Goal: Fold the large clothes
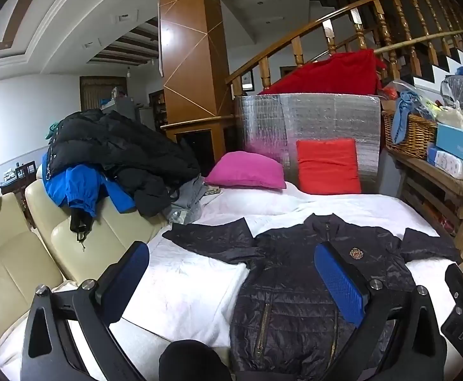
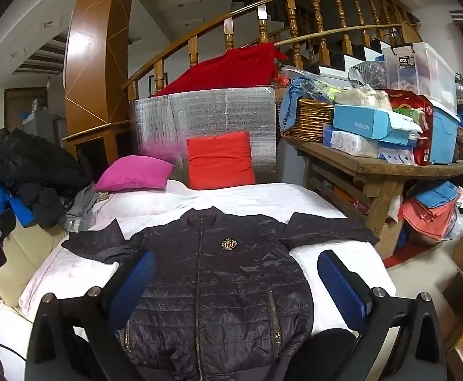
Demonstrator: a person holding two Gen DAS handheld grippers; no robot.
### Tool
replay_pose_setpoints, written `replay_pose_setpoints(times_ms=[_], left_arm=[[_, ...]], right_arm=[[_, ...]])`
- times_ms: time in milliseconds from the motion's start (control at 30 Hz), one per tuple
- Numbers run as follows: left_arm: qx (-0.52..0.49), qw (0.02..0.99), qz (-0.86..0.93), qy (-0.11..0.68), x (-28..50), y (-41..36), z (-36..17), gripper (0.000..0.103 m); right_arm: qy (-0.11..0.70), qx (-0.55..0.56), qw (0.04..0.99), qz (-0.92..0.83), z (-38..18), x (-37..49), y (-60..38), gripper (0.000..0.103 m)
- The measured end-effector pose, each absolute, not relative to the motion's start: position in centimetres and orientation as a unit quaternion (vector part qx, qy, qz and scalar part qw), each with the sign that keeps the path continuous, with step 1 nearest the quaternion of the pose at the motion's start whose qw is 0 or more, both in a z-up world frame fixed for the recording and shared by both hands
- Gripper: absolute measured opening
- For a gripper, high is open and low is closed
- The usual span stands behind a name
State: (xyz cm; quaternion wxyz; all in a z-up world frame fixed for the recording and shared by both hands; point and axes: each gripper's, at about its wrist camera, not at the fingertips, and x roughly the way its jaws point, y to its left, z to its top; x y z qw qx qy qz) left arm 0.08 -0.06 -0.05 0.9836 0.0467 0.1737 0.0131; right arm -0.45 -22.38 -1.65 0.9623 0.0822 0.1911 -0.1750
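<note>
A dark navy quilted jacket [image 2: 218, 282] lies flat and face up on the white bed cover [image 2: 263, 197], zipped, sleeves spread to both sides, a gold crest on its chest. In the left wrist view the same jacket [image 1: 295, 285] lies right of centre. My left gripper [image 1: 231, 273] hovers open above the jacket's left side, with nothing between its blue pads [image 1: 339, 282]. Over the jacket's lower body my right gripper [image 2: 236, 282] is held wide open, blue pads [image 2: 342, 285] apart and holding nothing. Part of the right gripper's body shows at the right edge of the left wrist view.
A pile of black and blue coats [image 1: 110, 158] sits on the cream sofa [image 1: 15, 254] to the left. Pink [image 2: 132, 173] and red [image 2: 220, 160] cushions lie at the bed's head against a silver foil panel. A cluttered wooden table [image 2: 387, 165] stands on the right.
</note>
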Motion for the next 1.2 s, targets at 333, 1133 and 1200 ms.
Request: replay_pose_setpoints(times_ms=[333, 1133, 1200], left_arm=[[0.041, 0.983, 0.024, 0.177, 0.3, 0.8, -0.1, 0.103], [0.042, 0.981, 0.026, 0.19, 1.2, 1.2, -0.8, 0.103], [0.041, 0.98, 0.025, 0.191, 1.2, 1.2, -0.9, 0.103]], right_arm=[[0.19, 0.087, 0.965, -0.16, -1.6, -0.3, -22.0, 0.103], [0.196, 0.092, 0.965, -0.15, -2.1, 0.2, -21.9, 0.103], [0.197, 0.093, 0.965, -0.149, -2.2, 0.2, -21.9, 0.103]])
